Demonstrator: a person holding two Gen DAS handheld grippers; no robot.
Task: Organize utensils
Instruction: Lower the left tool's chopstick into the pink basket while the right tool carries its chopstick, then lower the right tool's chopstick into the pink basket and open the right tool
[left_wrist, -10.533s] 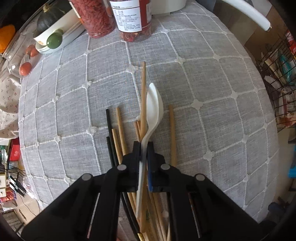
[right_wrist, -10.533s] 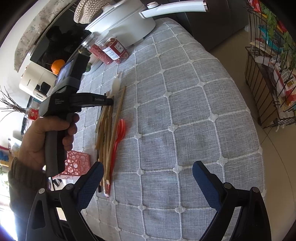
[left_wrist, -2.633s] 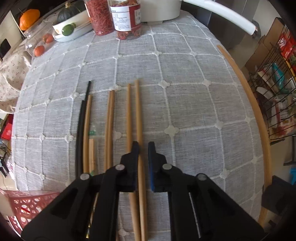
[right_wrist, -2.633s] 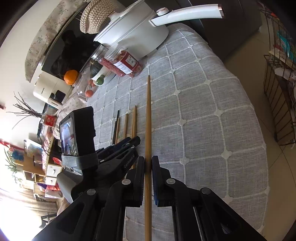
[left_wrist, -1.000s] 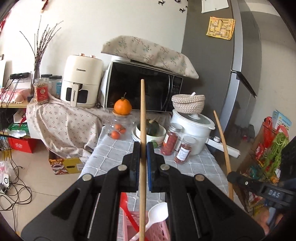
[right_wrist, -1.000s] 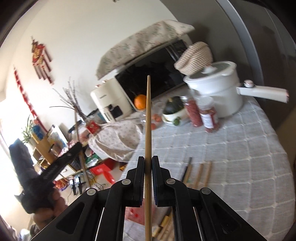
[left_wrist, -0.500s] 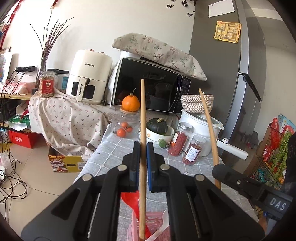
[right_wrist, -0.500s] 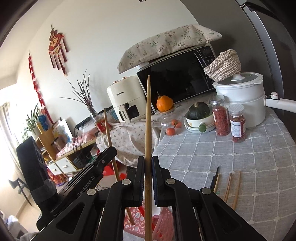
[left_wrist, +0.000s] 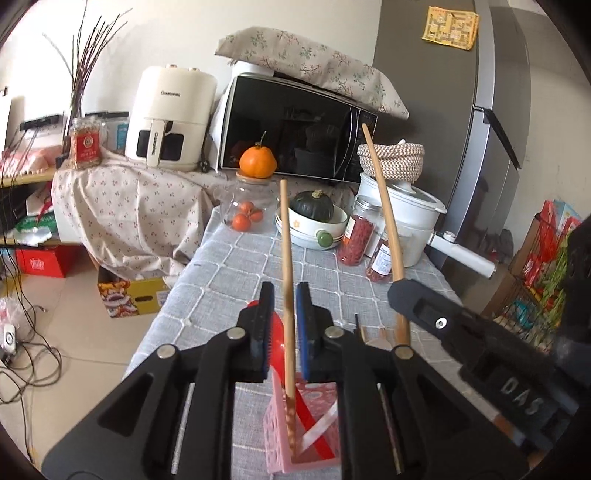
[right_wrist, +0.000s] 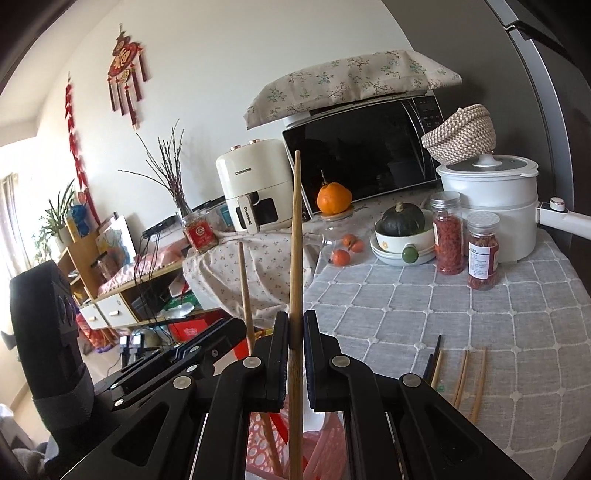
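Note:
In the left wrist view, my left gripper (left_wrist: 284, 291) has its jaws opening. A wooden chopstick (left_wrist: 286, 240) stands upright between them with a gap on each side, its lower end inside the pink basket (left_wrist: 275, 435). A red spoon (left_wrist: 275, 328) and a white spoon (left_wrist: 321, 424) also stand in the basket. My right gripper (right_wrist: 295, 325) is shut on a second wooden chopstick (right_wrist: 295, 240), held upright just above the pink basket (right_wrist: 325, 450). From the left wrist, that second chopstick (left_wrist: 380, 192) leans beside the right gripper (left_wrist: 399, 291).
Several loose chopsticks (right_wrist: 461, 376), wooden and black, lie on the grey checked tablecloth (right_wrist: 480, 302). At the table's far end stand two red-filled jars (right_wrist: 482, 254), a white pot (right_wrist: 491, 206), a bowl with a squash (right_wrist: 402, 229) and a glass jar (left_wrist: 245, 206). A wire rack (left_wrist: 546, 266) is at the right.
The left jaws have parted, and their chopstick has slid down into the basket. The right gripper, still holding its chopstick, has moved closer to the left one and over the basket.

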